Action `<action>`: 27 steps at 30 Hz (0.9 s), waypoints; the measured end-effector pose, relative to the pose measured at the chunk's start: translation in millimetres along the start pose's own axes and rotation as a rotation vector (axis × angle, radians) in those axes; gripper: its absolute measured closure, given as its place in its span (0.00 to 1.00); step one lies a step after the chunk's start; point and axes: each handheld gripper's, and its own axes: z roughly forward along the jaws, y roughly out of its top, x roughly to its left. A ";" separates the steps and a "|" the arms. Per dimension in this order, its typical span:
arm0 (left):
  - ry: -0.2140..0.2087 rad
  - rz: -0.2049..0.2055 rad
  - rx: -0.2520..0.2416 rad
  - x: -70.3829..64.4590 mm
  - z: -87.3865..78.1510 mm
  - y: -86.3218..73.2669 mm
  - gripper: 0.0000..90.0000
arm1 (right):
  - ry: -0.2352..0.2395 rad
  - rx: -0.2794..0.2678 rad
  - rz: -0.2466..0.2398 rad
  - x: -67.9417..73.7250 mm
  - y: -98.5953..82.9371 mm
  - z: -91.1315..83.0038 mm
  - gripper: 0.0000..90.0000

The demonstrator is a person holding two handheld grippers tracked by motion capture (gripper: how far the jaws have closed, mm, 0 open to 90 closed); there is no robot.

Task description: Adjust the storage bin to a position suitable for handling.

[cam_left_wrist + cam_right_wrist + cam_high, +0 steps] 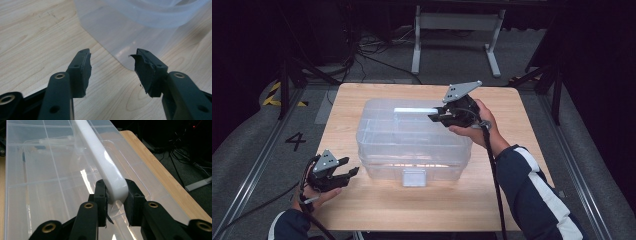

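A clear plastic storage box [412,145] with a lid stands in the middle of the wooden table [377,210]. A white handle [414,110] runs along the lid's far side. My right gripper [434,118] is shut on the right end of that handle [100,157], with a jaw on each side of it [115,192], above the clear lid [45,175]. My left gripper [349,170] stands open just off the box's front left corner; in the left gripper view the jaws [112,56] point at that corner [130,32] with nothing between them.
A clear latch [414,177] sits at the middle of the box's front. Bare table lies in front of the box and to either side. Beyond the table are a white frame [457,30], loose cables [372,50] and a floor marking "4" [295,140].
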 end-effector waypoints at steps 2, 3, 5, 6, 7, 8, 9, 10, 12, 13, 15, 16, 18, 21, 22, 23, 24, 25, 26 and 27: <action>0.002 0.005 -0.010 -1.6 -3.7 3.4 0.55 | 0.000 0.000 0.001 -0.6 0.8 -0.1 0.83; 0.002 0.002 -0.022 -2.1 -4.9 5.0 0.56 | -0.002 0.000 -0.001 -1.0 1.4 -0.3 0.82; -0.002 0.007 -0.039 -2.6 -8.7 8.4 0.58 | -0.007 0.002 -0.002 -1.5 2.9 -0.6 0.82; -0.002 0.009 -0.048 -2.8 -10.7 10.7 0.59 | -0.010 0.003 -0.004 -2.0 3.7 -0.7 0.82; -0.005 0.008 -0.056 -3.3 -12.5 12.8 0.60 | -0.013 0.002 -0.003 -2.4 4.3 -0.7 0.82; -0.009 -0.002 -0.062 -4.6 -14.1 14.8 0.60 | -0.012 0.002 -0.001 -3.2 5.0 -0.8 0.82; -0.011 0.001 -0.075 -5.2 -15.2 16.8 0.61 | -0.013 0.002 -0.003 -3.7 5.7 -0.9 0.82; -0.011 0.001 -0.075 -5.2 -15.2 16.8 0.62 | -0.013 0.002 -0.003 -3.7 5.7 -0.9 0.82; -0.016 0.013 -0.096 -6.4 -18.8 22.5 0.64 | -0.022 0.003 -0.002 -4.6 7.8 -1.3 0.81; -0.021 0.017 -0.099 -6.6 -19.7 24.2 0.65 | -0.024 0.004 -0.002 -4.8 8.3 -1.5 0.81; -0.023 0.013 -0.106 -7.2 -20.2 25.7 0.66 | -0.030 0.002 -0.004 -5.3 9.5 -1.7 0.81; -0.023 0.022 -0.110 -7.1 -20.4 27.5 0.66 | -0.030 0.002 -0.004 -5.3 9.5 -1.7 0.81; -0.034 0.025 -0.113 -9.5 -19.7 32.2 0.69 | -0.045 0.002 -0.006 -6.0 11.4 -1.9 0.80; -0.037 0.030 -0.117 -11.0 -18.2 35.5 0.71 | -0.051 0.003 -0.006 -6.2 12.4 -2.0 0.80; -0.041 0.038 -0.117 -11.3 -17.2 37.7 0.73 | -0.058 0.002 -0.006 -6.7 13.2 -1.9 0.79; -0.045 0.037 -0.118 -11.8 -16.6 38.8 0.74 | -0.059 0.002 -0.007 -6.9 13.3 -1.9 0.79; -0.052 0.037 -0.120 -12.2 -15.8 39.7 0.75 | -0.060 0.001 -0.006 -6.9 13.4 -1.8 0.79; -0.052 0.039 -0.120 -13.0 -15.4 40.6 0.76 | -0.061 0.001 -0.005 -7.1 13.4 -1.7 0.79; -0.053 0.048 -0.122 -13.3 -14.9 41.7 0.77 | -0.062 0.001 -0.004 -7.2 13.5 -1.7 0.79; -0.052 0.049 -0.121 -13.8 -14.6 42.5 0.79 | -0.064 0.001 -0.005 -7.0 13.6 -1.7 0.79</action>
